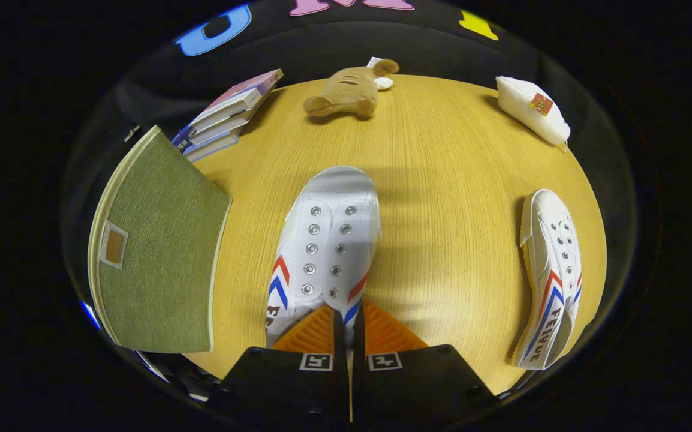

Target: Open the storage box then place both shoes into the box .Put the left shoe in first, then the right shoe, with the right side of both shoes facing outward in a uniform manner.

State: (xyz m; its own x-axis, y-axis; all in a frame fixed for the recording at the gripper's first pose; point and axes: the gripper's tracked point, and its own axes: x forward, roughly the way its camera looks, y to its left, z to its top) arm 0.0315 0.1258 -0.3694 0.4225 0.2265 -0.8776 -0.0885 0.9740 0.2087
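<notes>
woven cloth box (160, 252), woodgrain table (454, 180)

The gripper (348, 327) fingers stand nearly closed over the heel end of the near shoe (327, 240); that heel is hidden behind them, and whether both fingers press on it cannot be told. Side lettering on this shoe is partly covered. The green storage box (157, 246) shows its lid alone; its body is concealed. The lower books (226, 117) lie partly behind the box.
</notes>
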